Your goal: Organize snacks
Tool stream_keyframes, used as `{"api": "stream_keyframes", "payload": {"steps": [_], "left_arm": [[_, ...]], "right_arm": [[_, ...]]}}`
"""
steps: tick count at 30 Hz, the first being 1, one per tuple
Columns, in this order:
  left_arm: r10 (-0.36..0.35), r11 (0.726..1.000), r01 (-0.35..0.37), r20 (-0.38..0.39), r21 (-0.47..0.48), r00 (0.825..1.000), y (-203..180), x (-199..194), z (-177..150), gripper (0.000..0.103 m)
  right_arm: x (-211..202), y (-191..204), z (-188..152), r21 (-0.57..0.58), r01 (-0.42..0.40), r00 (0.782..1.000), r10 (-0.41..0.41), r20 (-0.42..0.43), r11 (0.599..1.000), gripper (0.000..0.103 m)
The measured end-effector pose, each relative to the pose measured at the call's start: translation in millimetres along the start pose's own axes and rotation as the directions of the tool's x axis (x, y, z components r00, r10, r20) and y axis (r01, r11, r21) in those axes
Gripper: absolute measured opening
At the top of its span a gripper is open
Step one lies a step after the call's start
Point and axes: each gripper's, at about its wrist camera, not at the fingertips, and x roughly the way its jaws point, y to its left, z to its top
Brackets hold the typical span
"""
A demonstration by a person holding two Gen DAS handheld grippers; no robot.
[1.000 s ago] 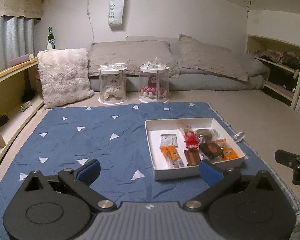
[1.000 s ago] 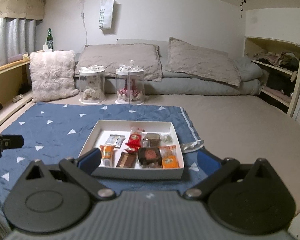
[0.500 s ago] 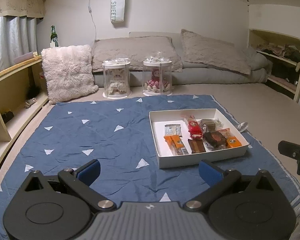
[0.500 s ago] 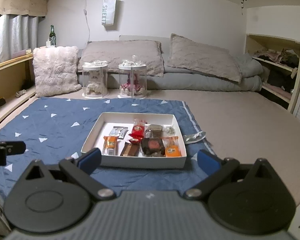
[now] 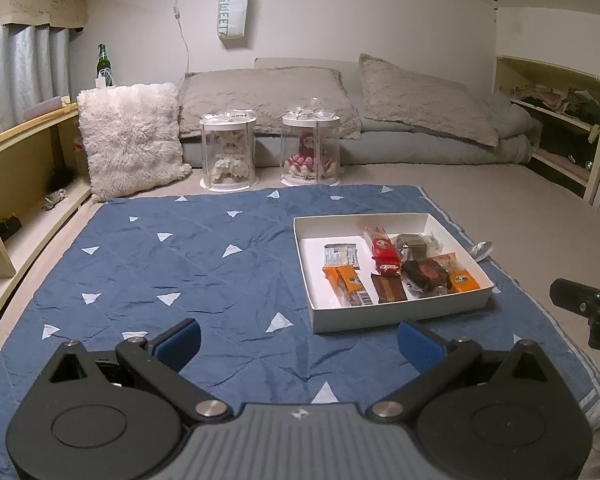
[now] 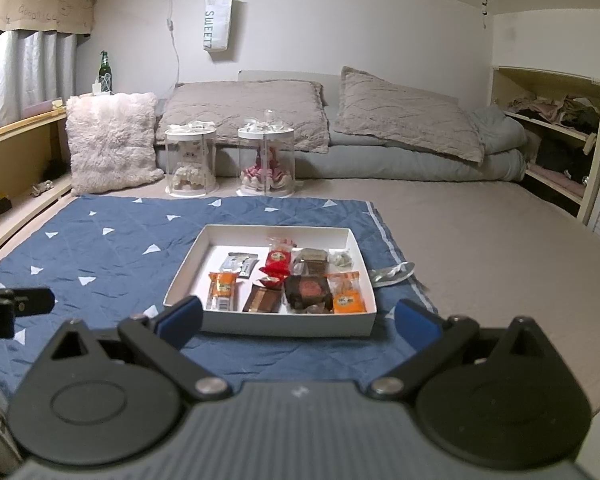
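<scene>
A white shallow box [image 5: 400,312] [image 6: 292,326] sits on a blue mat [image 5: 180,264] [image 6: 112,240]. It holds several wrapped snacks: orange packets [image 5: 348,284] [image 6: 222,286], a red packet [image 5: 384,250] [image 6: 278,260], brown bars [image 5: 388,288] [image 6: 264,300] and a dark round cake [image 5: 426,274] [image 6: 310,290]. My left gripper [image 5: 300,344] is open and empty, low over the mat, left of and before the box. My right gripper [image 6: 298,326] is open and empty, just in front of the box.
A silver wrapper [image 5: 482,248] [image 6: 392,272] lies on the mat's right edge beside the box. Two clear cylinders with dolls [image 5: 228,152] [image 6: 266,160] stand at the back. A fluffy cushion [image 5: 130,136], grey pillows, a left shelf and a right cupboard ring the floor.
Both grippers have risen and pulled back a little from the box, so it sits farther ahead in both views. Both stay open and empty.
</scene>
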Motion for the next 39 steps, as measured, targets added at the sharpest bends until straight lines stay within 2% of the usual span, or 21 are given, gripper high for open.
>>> {"api": "stream_keyframes", "payload": {"steps": [39], "left_arm": [[0.001,1.000,-0.001,0.000,-0.002,1.000,0.3,0.7,0.0,0.103]], "right_arm": [[2.1,5.2,-0.6,0.000,0.002,1.000,-0.002,-0.002,1.000,0.103]]}}
